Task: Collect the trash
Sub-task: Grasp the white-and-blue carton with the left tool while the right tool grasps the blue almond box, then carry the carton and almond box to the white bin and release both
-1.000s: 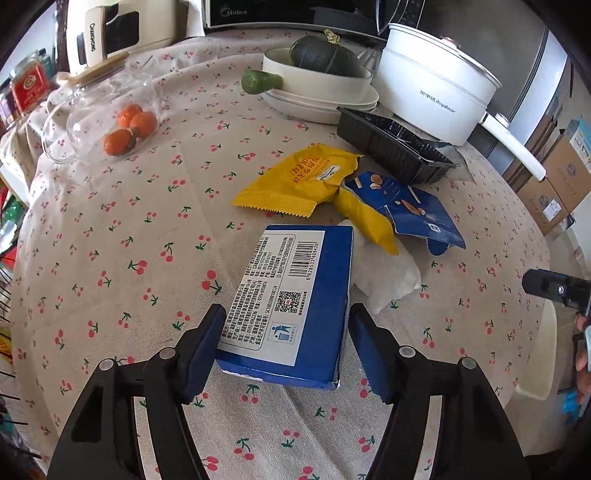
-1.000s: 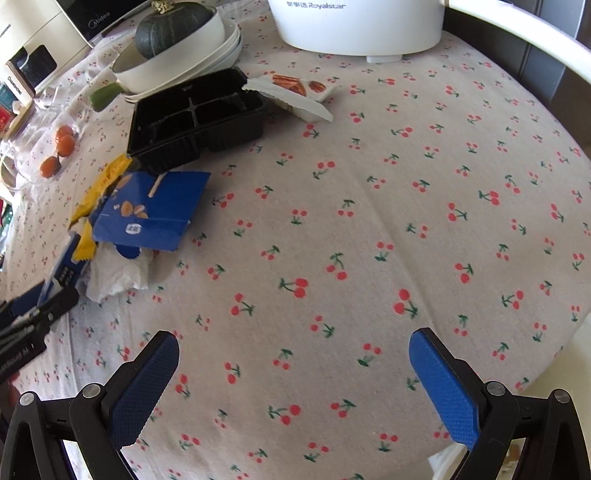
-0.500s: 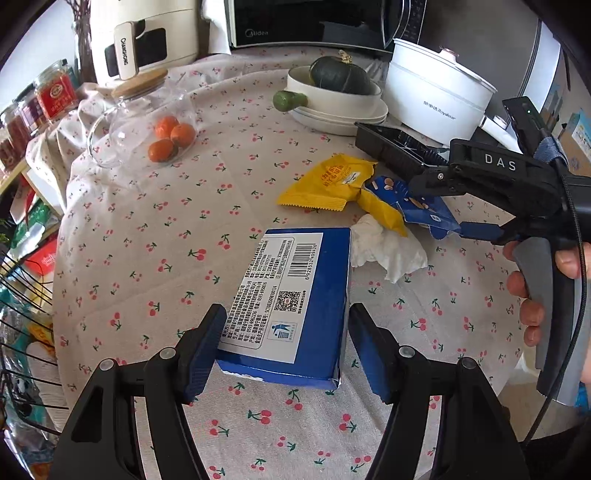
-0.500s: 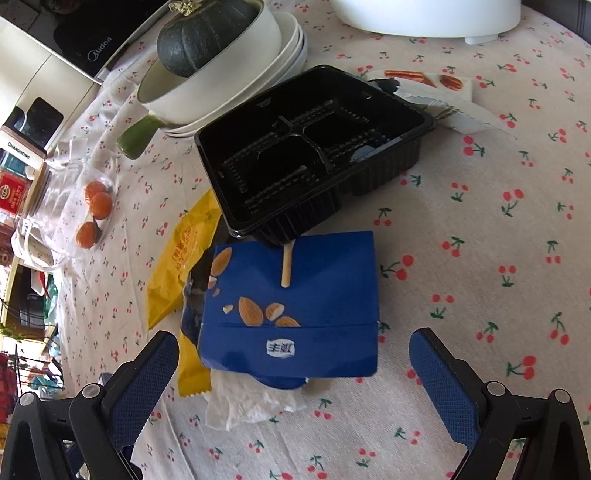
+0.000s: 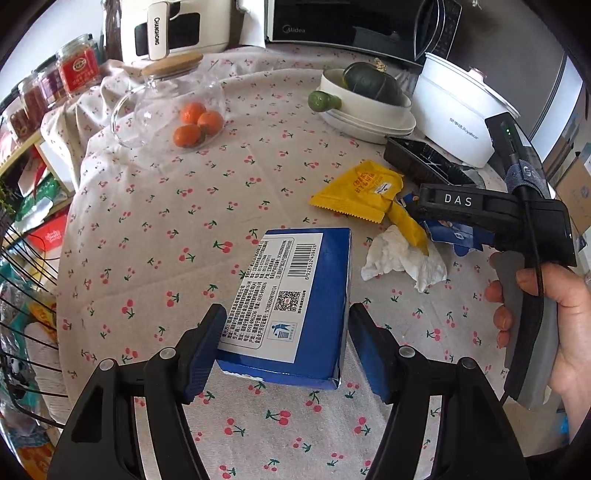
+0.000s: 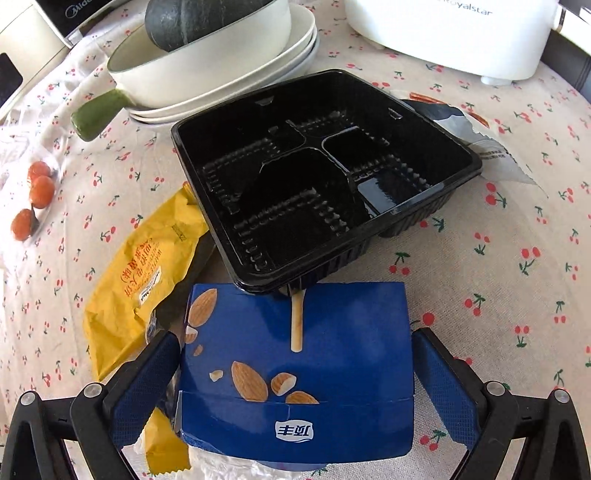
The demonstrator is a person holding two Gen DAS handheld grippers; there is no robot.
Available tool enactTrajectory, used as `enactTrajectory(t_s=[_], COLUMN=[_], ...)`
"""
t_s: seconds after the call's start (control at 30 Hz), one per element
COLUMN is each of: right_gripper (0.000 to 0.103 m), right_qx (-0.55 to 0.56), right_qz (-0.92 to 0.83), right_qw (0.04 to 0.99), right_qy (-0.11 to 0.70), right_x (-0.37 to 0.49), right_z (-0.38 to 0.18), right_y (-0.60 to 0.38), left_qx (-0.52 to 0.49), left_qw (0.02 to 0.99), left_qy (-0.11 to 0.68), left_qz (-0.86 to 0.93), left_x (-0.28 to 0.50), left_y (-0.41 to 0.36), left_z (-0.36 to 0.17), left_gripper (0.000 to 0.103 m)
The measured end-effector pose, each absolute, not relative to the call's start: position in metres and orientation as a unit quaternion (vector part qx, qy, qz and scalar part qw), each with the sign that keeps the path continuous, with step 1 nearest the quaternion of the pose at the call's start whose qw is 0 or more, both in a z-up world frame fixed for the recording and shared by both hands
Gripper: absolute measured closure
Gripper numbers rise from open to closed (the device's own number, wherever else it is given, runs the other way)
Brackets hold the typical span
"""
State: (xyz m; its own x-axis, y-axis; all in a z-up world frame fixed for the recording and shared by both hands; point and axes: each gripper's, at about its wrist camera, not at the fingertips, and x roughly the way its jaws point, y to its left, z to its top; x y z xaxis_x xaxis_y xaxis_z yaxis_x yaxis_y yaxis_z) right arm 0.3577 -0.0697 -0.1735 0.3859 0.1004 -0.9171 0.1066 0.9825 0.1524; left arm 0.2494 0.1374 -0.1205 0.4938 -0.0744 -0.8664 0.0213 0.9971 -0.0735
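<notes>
A blue box (image 5: 291, 302) with a white barcode label lies between the fingers of my left gripper (image 5: 288, 347); the jaws are open, the left pad at its edge, the right pad apart. My right gripper (image 6: 295, 376) is open, its pads on either side of a blue almond wrapper (image 6: 299, 369), also in the left wrist view (image 5: 448, 234). A yellow wrapper (image 6: 144, 280) (image 5: 364, 192), a crumpled white tissue (image 5: 402, 258) and a black plastic tray (image 6: 321, 177) lie close by. A torn wrapper (image 6: 480, 144) sits behind the tray.
A white pan with a dark squash (image 5: 369, 92) on plates, a white electric pot (image 5: 458, 118), a glass jar with oranges (image 5: 173, 107), a microwave (image 5: 351, 26) and a wire basket (image 5: 22, 325) at the left edge surround the cherry-print table.
My right gripper has moved left and down across the table to straddle the blue almond wrapper. My left gripper stays around the blue box, drawn back slightly.
</notes>
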Motion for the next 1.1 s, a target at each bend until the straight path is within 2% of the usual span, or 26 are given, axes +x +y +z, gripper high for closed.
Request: enactTrajectory(t_s=[0.43,1.1], right_gripper=[0.011,0.011], right_qx=[0.088,0.077], right_qz=[0.027,-0.014], right_qw=[0.841,0.853], right_qy=[0.533,0.516], right_x=[0.314,0.215], right_z=[-0.132,-0.097], right_y=[-0.117,-0.238], left_qx=[-0.020,0.052], left_qw=[0.874,0.885], left_qy=[0.483,0.450], left_qz=[-0.047,-0.109], left_x=[0.231,0.196], left_y=[0.122,0.040], left_z=[-0.103,-0.081], left_gripper=[0.033,0.032])
